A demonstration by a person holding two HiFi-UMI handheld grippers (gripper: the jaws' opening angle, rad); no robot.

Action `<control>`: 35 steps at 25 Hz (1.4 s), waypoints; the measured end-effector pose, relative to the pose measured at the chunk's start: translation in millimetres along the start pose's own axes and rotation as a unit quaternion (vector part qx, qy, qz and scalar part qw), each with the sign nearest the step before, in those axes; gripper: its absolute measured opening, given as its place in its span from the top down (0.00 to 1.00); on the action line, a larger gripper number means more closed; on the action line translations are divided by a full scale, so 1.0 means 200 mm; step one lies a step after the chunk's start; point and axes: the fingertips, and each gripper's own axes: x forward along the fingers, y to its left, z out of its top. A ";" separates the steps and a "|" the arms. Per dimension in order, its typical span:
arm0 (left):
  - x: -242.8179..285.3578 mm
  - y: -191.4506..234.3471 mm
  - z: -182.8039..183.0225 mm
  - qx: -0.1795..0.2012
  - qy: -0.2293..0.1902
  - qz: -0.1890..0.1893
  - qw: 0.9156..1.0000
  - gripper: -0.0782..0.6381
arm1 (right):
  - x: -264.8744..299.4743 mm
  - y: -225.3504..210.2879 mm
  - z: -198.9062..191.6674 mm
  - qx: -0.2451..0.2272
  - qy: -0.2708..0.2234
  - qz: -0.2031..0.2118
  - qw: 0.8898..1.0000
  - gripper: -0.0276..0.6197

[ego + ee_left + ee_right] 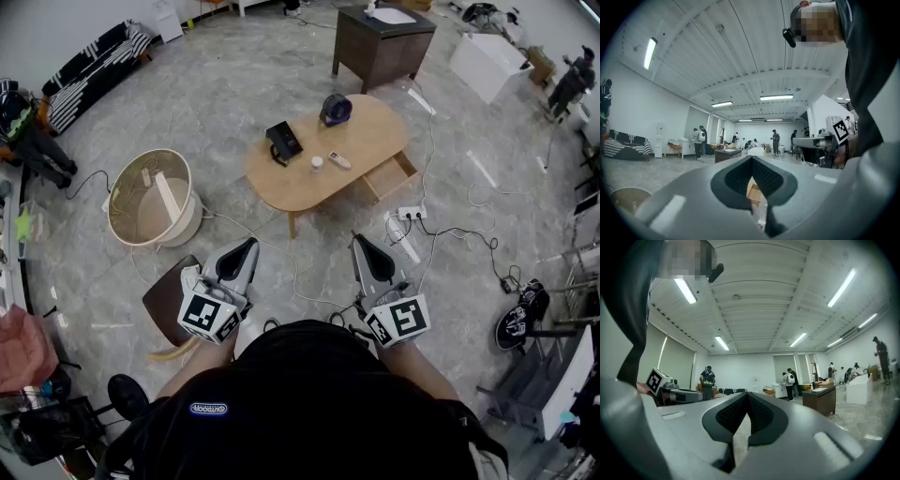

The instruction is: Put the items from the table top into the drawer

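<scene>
Items on table: a black phone-like unit point(283, 141), a dark round device point(335, 110), a small white cap-topped container point(317, 163) and a white remote-shaped piece point(339, 160). All four sit on the oval wooden table point(370, 131), spread along its middle, none touching. The drawer point(391, 176) on the table's near right side is pulled out and looks empty. Judgement: it is opened in readiness, so each item needs only a short carry over the edge.

Left gripper point(251, 242) and right gripper point(356, 239) are held low at the person's front, well apart from the table, tips aimed toward it. In each gripper view the jaws are closed tip to tip with nothing between them: left gripper point(751, 159), right gripper point(747, 394). Judgement: a carry posture; no item taken yet, task not started.

Surroundings: round woven basket point(150, 197) to the table's left, power strip point(410, 214) on the floor just beyond the drawer.

Writing: oval logo on the person's black shirt point(208, 409), too small to read. Marker cubes carry black-and-white squares only, no text.
</scene>
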 end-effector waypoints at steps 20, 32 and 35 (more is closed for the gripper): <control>-0.05 0.12 0.00 -0.007 -0.013 0.003 1.000 0.89 | 0.07 0.04 -0.02 0.016 -0.006 -0.017 1.000 0.91; -0.16 0.26 0.02 -0.011 -0.043 -0.009 0.999 0.83 | 0.09 0.16 0.01 0.006 -0.006 -0.048 0.999 0.71; -0.16 0.28 -0.01 -0.011 -0.047 -0.031 0.998 0.78 | 0.08 0.20 0.01 0.001 -0.001 -0.059 0.998 0.68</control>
